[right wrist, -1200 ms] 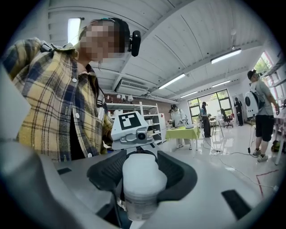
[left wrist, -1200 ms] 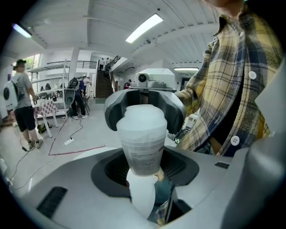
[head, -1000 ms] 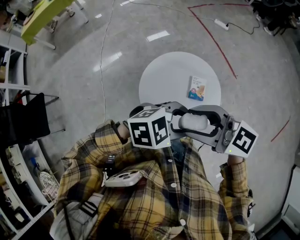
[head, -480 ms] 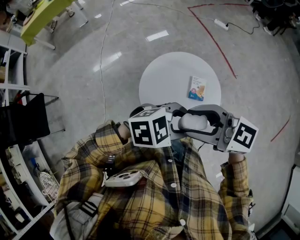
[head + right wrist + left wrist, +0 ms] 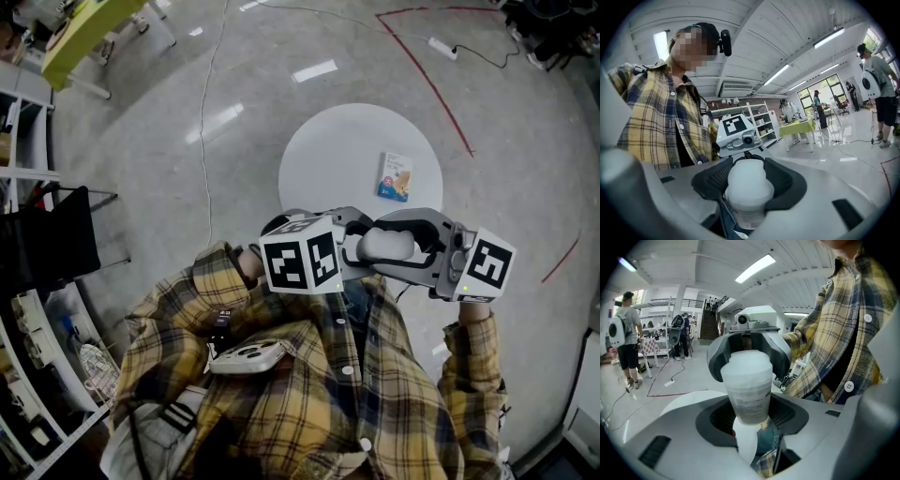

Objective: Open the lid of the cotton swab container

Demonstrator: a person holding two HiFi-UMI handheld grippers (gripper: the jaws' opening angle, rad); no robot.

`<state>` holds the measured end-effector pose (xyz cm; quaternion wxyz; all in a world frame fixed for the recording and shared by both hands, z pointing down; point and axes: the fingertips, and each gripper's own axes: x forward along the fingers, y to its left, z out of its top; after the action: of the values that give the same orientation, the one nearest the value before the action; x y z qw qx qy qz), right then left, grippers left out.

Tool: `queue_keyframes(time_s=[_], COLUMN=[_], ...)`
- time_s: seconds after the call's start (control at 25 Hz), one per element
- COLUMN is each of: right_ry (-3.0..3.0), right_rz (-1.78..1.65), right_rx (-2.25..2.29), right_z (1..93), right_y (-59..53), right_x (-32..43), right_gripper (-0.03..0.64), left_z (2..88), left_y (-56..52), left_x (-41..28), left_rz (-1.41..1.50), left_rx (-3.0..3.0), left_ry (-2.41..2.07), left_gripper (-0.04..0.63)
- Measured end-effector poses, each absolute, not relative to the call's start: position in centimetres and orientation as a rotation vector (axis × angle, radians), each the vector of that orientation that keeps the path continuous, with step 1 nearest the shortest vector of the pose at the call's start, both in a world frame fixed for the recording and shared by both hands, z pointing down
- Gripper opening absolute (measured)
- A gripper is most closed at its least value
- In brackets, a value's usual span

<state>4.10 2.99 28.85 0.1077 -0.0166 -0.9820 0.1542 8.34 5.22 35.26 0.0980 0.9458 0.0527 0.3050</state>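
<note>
Shelves are seen at the far left of the head view, and a plaid shirt fills the bottom. The left gripper is held up in front of the chest. Its jaws are closed on the body of the cotton swab container, which is held in the air between the two grippers, lying sideways above the near edge of a round white table. In the left gripper view the container is seen clamped at its labelled lower end between the dark pads, with the lid end pointed away into the other gripper. The right gripper is closed on the lid. In the right gripper view the domed white lid is seated between the black pads and is still on the container. A small printed packet lies on the right part of the table, well apart from the container. A red line is marked on the floor at upper right.
</note>
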Motion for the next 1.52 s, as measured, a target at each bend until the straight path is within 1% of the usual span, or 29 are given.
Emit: queue_keyframes(time_s=[0.08,0.2,0.28,0.48,0.64,0.76,0.96,1.04,1.28,1.52], right_ry=[-2.887,-2.894,-2.892,-2.873,-2.929,-2.973,-3.016,-3.010,-3.029,-3.038], right_rz=[0.470,0.566,0.630,0.738,0.782,0.774,0.706,0.712,0.774,0.693], right_rx=[-0.061,-0.104,-0.119,-0.105,-0.039,0.041,0.293,0.362,0.420,0.473], right_z=[28.8,28.7,28.9,29.0,27.9,26.9,26.6,27.1,27.7,27.3], right_y=[3.1,3.2,3.2,2.9,2.3,1.1,-2.3,-3.6,-4.7,-4.6], right_x=[4.0,4.1,4.2,4.1,3.8,4.2,5.6,6.1,6.2,5.7], right_gripper=[0.219,0.210,0.213,0.241,0.245,0.242,0.204,0.201,0.189,0.187], left_z=[35.2,35.9,36.0,36.2,36.2,36.2,35.7,35.7,35.9,35.9], left_y=[5.3,5.4,5.7,5.9,6.4,6.9,7.6,7.4,6.7,6.5], left_x=[8.2,8.0,8.0,8.1,7.6,7.6,8.5,9.0,8.8,8.2], left_rz=[0.908,1.002,0.994,0.984,0.989,0.994,0.967,0.962,0.984,0.989], left_rx=[2.803,2.864,2.847,2.846,2.853,2.853,2.858,2.857,2.853,2.848], left_ry=[0.155,0.160,0.181,0.161,0.160,0.174,0.200,0.197,0.188,0.178], left_gripper=[0.213,0.212,0.212,0.212,0.212,0.212,0.212,0.212,0.212,0.212])
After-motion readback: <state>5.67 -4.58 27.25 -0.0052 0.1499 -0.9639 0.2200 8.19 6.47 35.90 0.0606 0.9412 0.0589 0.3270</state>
